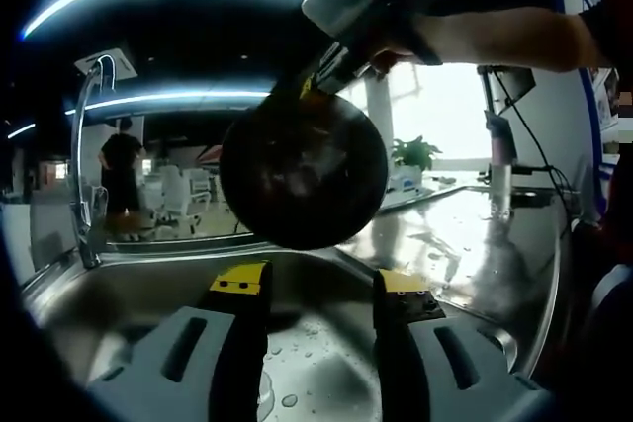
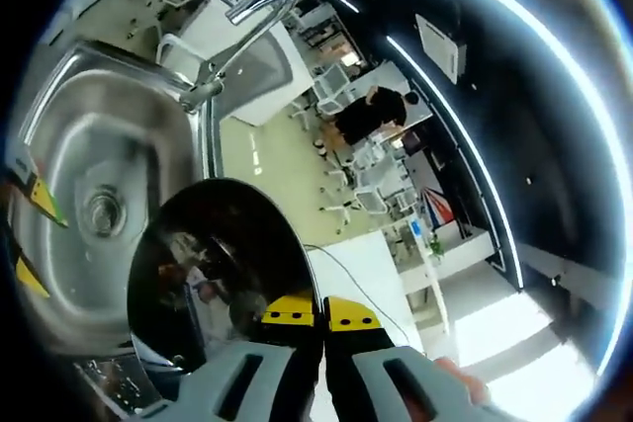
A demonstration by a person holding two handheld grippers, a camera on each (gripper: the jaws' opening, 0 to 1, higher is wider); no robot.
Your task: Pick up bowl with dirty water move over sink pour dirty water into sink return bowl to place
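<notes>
In the left gripper view the black bowl [image 1: 303,170] hangs at the centre of the picture, tipped so its round underside or inside faces the camera, held up in the air over the steel sink [image 1: 129,289] that spreads across the lower half. The right gripper [image 1: 326,71] comes in from about 1 o'clock, clamped on the bowl's upper rim, with a person's forearm [image 1: 495,37] behind it. The left gripper [image 1: 321,289] rises from 6 o'clock with its yellow-tipped jaws spread apart and nothing between them, just below the bowl and not touching it. Water drops lie on the sink floor near the jaws. A curved tap [image 1: 87,145] stands at 9 o'clock on the sink's far edge, and a wet steel counter [image 1: 475,234] runs off toward 3 o'clock. A person in dark clothes [image 1: 121,170] stands in the room beyond, at about 9 o'clock. In the right gripper view the right gripper [image 2: 321,315] sits at 6 o'clock, its jaws pinched together on the rim of the bowl [image 2: 223,274], which tilts over the sink [image 2: 59,145]; the drain [image 2: 102,212] lies at 9 o'clock and the tap [image 2: 247,27] at 11 o'clock. The bowl's inside looks glossy and wet; whether water remains in it is unclear.
</notes>
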